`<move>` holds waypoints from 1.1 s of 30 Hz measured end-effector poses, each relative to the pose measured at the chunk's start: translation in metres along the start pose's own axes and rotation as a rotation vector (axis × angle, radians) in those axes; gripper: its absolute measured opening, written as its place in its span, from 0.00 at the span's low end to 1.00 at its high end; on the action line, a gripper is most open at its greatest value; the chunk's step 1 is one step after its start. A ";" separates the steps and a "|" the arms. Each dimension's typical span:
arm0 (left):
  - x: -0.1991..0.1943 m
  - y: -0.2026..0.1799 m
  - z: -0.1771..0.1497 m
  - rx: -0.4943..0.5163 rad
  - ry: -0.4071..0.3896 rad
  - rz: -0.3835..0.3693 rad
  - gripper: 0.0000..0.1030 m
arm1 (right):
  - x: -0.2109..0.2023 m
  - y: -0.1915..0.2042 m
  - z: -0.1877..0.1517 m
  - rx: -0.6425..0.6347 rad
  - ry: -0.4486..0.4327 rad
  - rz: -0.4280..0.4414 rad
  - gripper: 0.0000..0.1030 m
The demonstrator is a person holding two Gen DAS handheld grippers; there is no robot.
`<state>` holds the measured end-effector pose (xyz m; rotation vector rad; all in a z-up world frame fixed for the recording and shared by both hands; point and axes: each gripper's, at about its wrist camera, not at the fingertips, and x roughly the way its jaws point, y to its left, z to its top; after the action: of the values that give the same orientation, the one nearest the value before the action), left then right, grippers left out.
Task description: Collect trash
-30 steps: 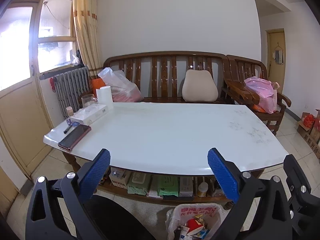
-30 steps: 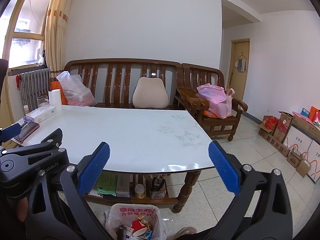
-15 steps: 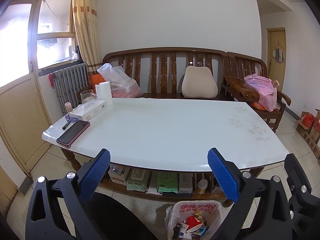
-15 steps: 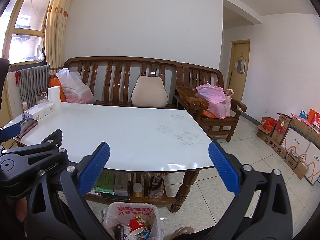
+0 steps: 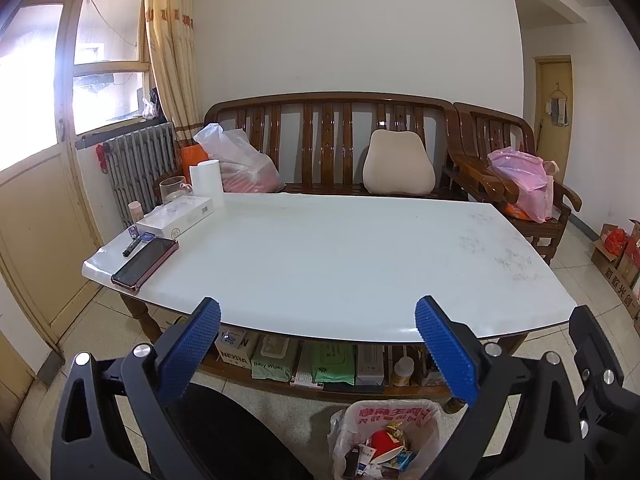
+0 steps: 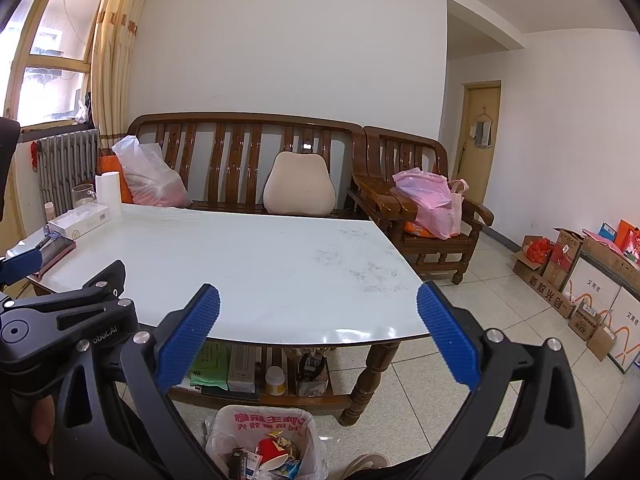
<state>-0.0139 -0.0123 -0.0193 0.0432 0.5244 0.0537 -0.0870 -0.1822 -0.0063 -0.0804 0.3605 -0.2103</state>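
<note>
Compared with one second ago, both cameras are sitting a little lower and farther back from the table: its near edge is now higher in the picture, and more of the trash bag below it is showing.

In the left wrist view, the left gripper [image 5: 316, 312] is hanging in the air in front of the table [image 5: 340, 256], pointing level toward the bench behind it. Its blue fingers are standing wide apart and are holding nothing. The trash bag [image 5: 384, 440] is standing on the floor just in front of the table, below the gripper, and a red cup and wrappers are already lying inside. On the table I am seeing only a phone [image 5: 145, 261], a pen [image 5: 133, 245], a white box [image 5: 174, 216], a paper roll [image 5: 206, 178] and a glass [image 5: 173, 189], all at its left end. No loose trash is showing, so the collecting seems nearly finished or finished.

In the right wrist view, the right gripper [image 6: 318, 312] is also floating level before the table [image 6: 256, 264], jaws spread wide and empty. The trash bag [image 6: 264, 444] is sitting under it, near the table.
</note>
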 end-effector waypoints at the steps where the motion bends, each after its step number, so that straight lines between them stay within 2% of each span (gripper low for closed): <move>1: 0.000 0.000 0.000 -0.001 0.001 0.000 0.93 | 0.000 0.000 0.000 -0.001 -0.001 -0.001 0.94; 33: -0.001 0.000 0.001 -0.008 0.003 0.009 0.93 | 0.001 -0.002 0.003 -0.007 -0.001 0.007 0.94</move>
<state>-0.0138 -0.0126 -0.0181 0.0381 0.5272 0.0644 -0.0852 -0.1847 -0.0036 -0.0860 0.3606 -0.2026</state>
